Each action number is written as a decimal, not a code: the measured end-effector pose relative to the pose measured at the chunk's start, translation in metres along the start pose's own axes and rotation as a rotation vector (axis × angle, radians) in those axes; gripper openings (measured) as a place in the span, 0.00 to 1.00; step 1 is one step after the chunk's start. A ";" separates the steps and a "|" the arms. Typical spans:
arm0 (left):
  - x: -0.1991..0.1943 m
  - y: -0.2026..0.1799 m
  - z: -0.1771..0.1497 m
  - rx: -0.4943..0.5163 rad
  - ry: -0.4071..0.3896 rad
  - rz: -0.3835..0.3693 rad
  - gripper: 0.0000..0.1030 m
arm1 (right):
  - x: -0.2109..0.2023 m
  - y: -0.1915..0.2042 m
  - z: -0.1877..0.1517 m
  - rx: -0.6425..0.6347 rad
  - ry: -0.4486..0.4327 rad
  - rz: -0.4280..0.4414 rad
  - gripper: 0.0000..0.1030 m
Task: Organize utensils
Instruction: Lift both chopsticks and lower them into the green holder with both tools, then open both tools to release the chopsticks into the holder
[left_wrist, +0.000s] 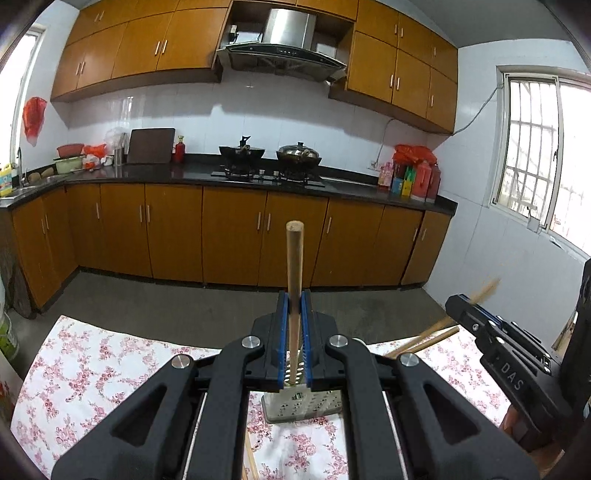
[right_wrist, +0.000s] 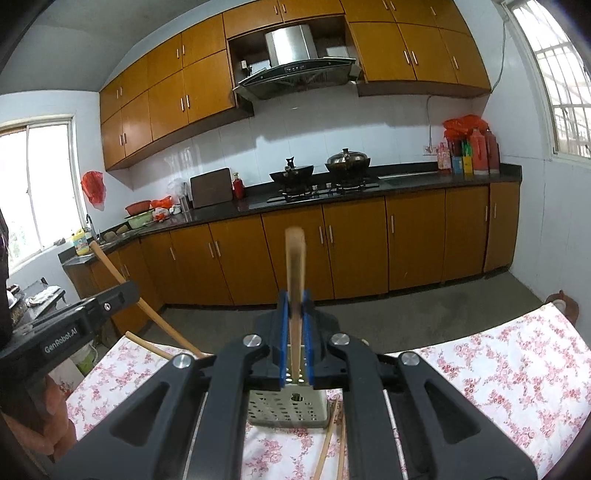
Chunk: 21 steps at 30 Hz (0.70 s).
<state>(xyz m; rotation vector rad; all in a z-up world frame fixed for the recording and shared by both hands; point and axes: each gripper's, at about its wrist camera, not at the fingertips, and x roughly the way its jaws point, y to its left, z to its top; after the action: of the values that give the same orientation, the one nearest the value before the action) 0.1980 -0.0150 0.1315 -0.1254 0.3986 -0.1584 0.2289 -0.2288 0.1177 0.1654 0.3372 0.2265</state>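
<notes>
My left gripper (left_wrist: 294, 301) points slightly downward over the floral tablecloth (left_wrist: 92, 365), blue pads clamped tight on an upright wooden stick (left_wrist: 294, 266) whose tip rises toward twelve o'clock. My right gripper (right_wrist: 294, 302) tilts the same way, pinching a second wooden stick (right_wrist: 295, 266), blurred at its top. The perforated metal utensil holder (right_wrist: 288, 411) stands on the cloth at six o'clock beneath both sets of jaws. Loose chopsticks (right_wrist: 332, 439) lie beside the holder at about five o'clock.

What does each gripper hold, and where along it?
Left gripper: a wooden stick, mid-shaft. Right gripper: a blurred wooden stick, also mid-shaft.
</notes>
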 end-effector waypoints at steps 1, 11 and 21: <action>-0.001 0.000 0.000 0.000 -0.001 0.000 0.08 | -0.001 -0.001 0.000 0.000 -0.002 -0.001 0.10; -0.038 0.008 0.011 -0.029 -0.057 -0.002 0.08 | -0.042 -0.021 0.002 0.021 -0.048 -0.038 0.15; -0.073 0.051 -0.035 -0.069 -0.031 0.087 0.21 | -0.061 -0.066 -0.069 0.051 0.102 -0.151 0.18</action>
<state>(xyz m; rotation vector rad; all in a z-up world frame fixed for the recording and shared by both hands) 0.1241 0.0446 0.1193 -0.1777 0.3778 -0.0569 0.1616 -0.2994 0.0595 0.1780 0.4550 0.0771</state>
